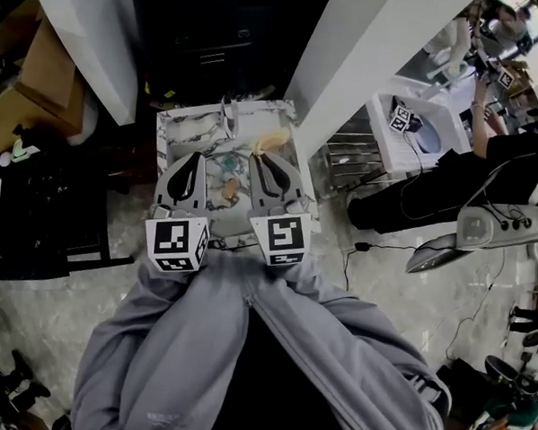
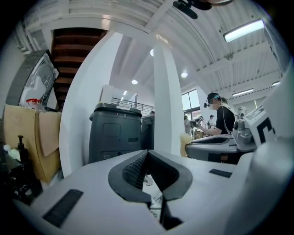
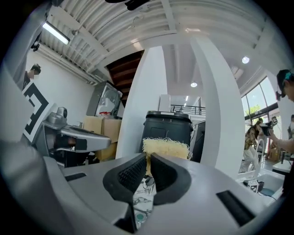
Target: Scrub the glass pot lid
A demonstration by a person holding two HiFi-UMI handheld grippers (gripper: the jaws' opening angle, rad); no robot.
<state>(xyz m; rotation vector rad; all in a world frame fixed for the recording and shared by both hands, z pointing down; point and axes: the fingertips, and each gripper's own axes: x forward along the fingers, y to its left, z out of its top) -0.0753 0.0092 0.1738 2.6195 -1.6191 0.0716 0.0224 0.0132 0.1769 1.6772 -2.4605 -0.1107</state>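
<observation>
Both grippers are held side by side, level, above a small marble-topped table [image 1: 179, 124]. My right gripper [image 1: 262, 158] is shut on a yellow fibrous scrub pad [image 1: 273, 142], which sticks out past the jaw tips [image 3: 166, 148]. My left gripper [image 1: 194, 159] is shut with nothing between its pads [image 2: 133, 170]. A roundish glassy thing, probably the pot lid [image 1: 225, 169], lies on the table between and below the two grippers, mostly hidden by them. From the left gripper view the right gripper [image 2: 216, 143] and its pad [image 2: 185, 143] show at the right.
A dark bin [image 2: 115, 133] and white columns [image 2: 166, 101] stand beyond the table. Cardboard boxes [image 1: 38, 72] sit at the left. Other people [image 1: 515, 160] work at a white table [image 1: 417, 136] to the right. A cable [image 1: 375, 249] runs over the floor.
</observation>
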